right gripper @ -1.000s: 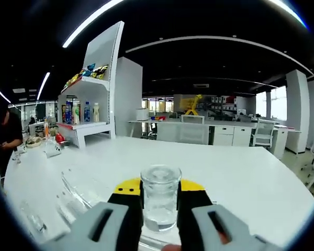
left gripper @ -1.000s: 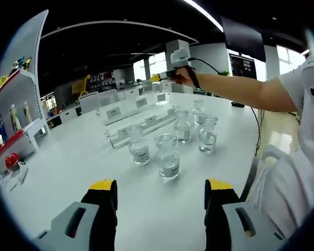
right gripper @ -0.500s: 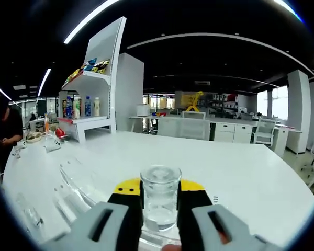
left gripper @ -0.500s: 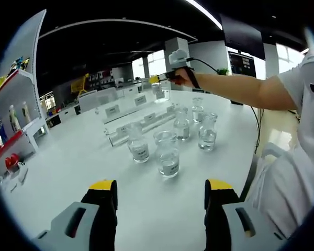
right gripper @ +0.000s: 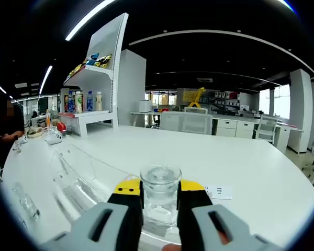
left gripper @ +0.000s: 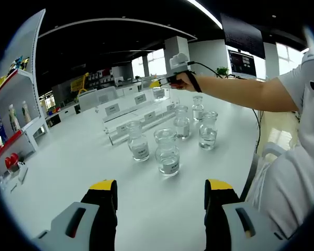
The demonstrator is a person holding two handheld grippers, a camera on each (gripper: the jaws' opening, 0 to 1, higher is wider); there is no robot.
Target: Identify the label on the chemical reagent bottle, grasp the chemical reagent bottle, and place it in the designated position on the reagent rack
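A: State of the right gripper (right gripper: 159, 209)?

B: Pinched on a bottle (right gripper: 160, 194). The clear glass bottle is held upright between the yellow-tipped jaws, both jaws touching its sides, a little clear liquid seen in the bottom. No label can be read on it from the right gripper view.

A: Where is it held?

B: Over the near edge of the rack (right gripper: 81, 180) (clear acrylic, stepped tiers). The rack is stood on the white table (right gripper: 240, 172). Whether the bottle base is touching the rack cannot be told.

A: Seen from the other side?

B: In the left gripper view the right gripper (left gripper: 159, 82) is seen at the far end of the table (left gripper: 68, 162), gripped by a hand (left gripper: 184, 81), arm stretched out from the right. The rack (left gripper: 138, 112) is found just below it, white tags on its tiers.

A: Left gripper (left gripper: 159, 201)?

B: Spread wide, nothing between the jaws, held above the near part of the table.

A: Other bottles?

B: Five more on the table, between the left gripper and the rack: front one (left gripper: 167, 152), one to its left (left gripper: 137, 142), one to its right (left gripper: 208, 131), two farther back (left gripper: 182, 123) (left gripper: 198, 107). White labels are seen on the near ones, text too small to read.

A: Background?

B: A white shelf (right gripper: 94, 83) with coloured bottles is seen far left.
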